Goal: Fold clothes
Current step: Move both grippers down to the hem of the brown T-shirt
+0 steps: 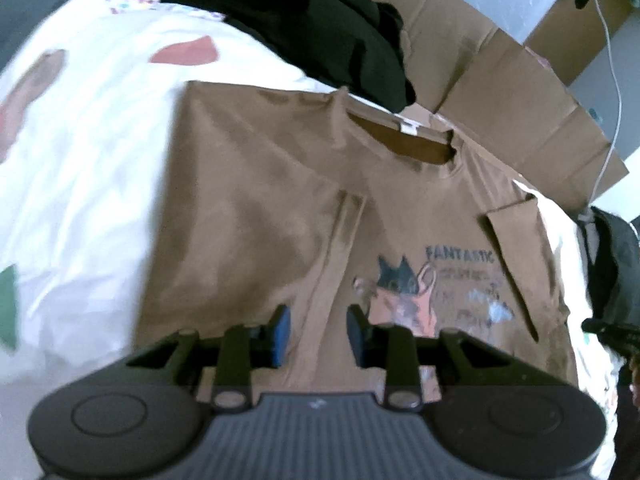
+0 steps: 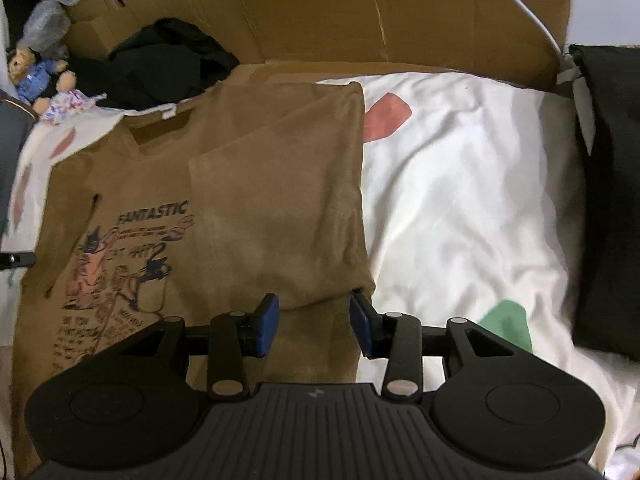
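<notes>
Left wrist view: brown T-shirt (image 1: 256, 208) laid flat on white patterned bedding (image 1: 88, 168), collar pointed away toward cardboard (image 1: 516, 92), long axis running near to far. Left gripper (image 1: 318, 334) held wide, nothing clamped.

Right wrist view: one side seen folded inward over the print. Right gripper (image 2: 314, 326) spread wide above the hem. Black garment (image 2: 168, 60) noted beyond the collar.

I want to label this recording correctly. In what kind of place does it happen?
Probably a bedroom: the brown T-shirt lies on a white patterned duvet, with a teddy bear and cardboard boxes behind it.
</notes>
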Demonstrator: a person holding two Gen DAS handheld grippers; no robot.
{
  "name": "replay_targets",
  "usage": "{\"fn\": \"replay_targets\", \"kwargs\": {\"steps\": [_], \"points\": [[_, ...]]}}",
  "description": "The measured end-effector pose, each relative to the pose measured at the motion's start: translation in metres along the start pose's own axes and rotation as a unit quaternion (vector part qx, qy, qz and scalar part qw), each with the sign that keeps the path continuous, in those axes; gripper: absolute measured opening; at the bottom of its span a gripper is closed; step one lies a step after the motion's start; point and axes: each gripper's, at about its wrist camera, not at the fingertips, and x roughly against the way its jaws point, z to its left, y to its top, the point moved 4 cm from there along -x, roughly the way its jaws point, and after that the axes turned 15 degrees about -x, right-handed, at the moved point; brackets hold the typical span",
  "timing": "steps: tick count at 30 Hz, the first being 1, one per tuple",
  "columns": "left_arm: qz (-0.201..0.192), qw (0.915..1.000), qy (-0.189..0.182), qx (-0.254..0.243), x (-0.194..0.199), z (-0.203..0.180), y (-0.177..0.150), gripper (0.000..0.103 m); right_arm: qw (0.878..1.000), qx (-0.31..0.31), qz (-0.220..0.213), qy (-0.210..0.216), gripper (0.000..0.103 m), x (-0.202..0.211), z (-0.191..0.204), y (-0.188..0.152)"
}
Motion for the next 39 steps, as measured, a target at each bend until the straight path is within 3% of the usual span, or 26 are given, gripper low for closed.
{"fn": "replay_targets", "kwargs": {"steps": [5, 15, 22, 30, 39], "points": [[-0.009, 0.9988, 0.009, 0.048, 0.049, 0.004, -0.026, 0.033, 1.0, -0.01, 0.0, -0.007, 0.044, 0.026, -0.008, -0.017], [-0.006, 0.9984, 0.035, 0.045, 0.116, -0.005, -0.061, 0.033, 0.999, -0.04, 0.019, 0.001, 0.044, 0.057, -0.011, -0.054], [0.023, 0.9984, 0.043, 0.027, 0.124, -0.012, -0.085, 0.033, 0.998, -0.045, 0.053, 0.006, 0.044, 0.061, -0.019, -0.082], [0.076, 0.9951, 0.042, 0.047, 0.127, -0.018, -0.128, 0.033, 0.994, -0.034, 0.096, -0.025, 0.044, 0.064, -0.031, -0.115], [0.131, 0.987, 0.062, 0.069, 0.121, -0.014, -0.169, 0.033, 0.991, -0.055, 0.121, -0.029, 0.044, 0.07, -0.048, -0.135]]}}
